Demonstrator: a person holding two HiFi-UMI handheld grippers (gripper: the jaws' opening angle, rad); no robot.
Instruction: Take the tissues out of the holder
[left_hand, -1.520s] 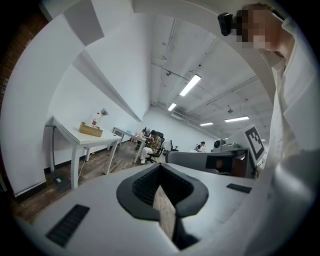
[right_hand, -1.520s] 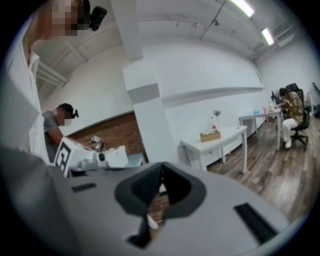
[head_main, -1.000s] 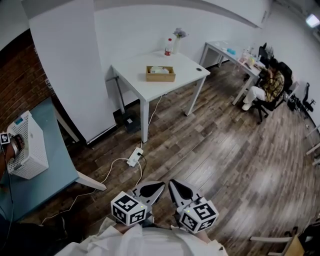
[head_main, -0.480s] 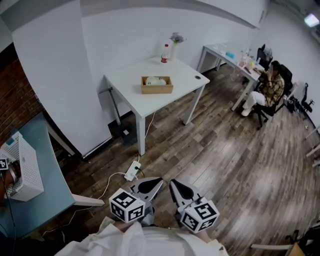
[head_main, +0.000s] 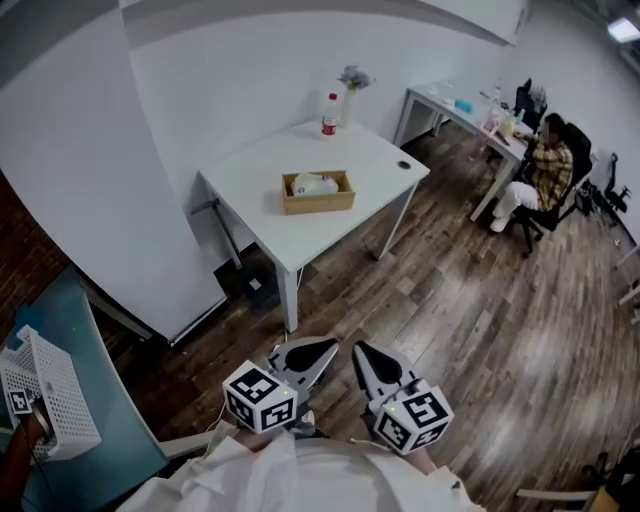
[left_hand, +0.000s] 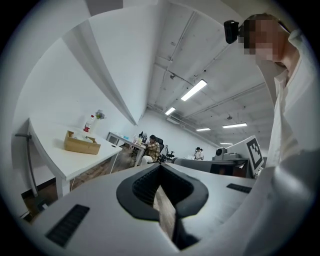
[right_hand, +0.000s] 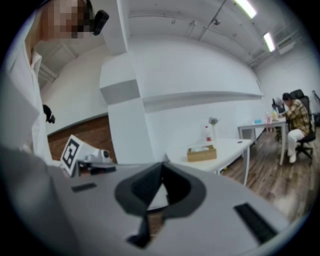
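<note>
Nearer the tabletop (head_main: 250, 190) than a second ago, left tongs (head_main: 318, 352) and right tongs (head_main: 368, 356) closed, empty: walk up squarely, open over holder (head_main: 318, 204), pinch tissues (head_main: 315, 184) topmost.

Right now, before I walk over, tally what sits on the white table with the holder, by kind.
Wooden holder: 1
Tissues: 1 bundle, inside the holder
Bottle: 1
Flower vase: 1
Small dark object: 1, too small to identify
Total: 5
</note>
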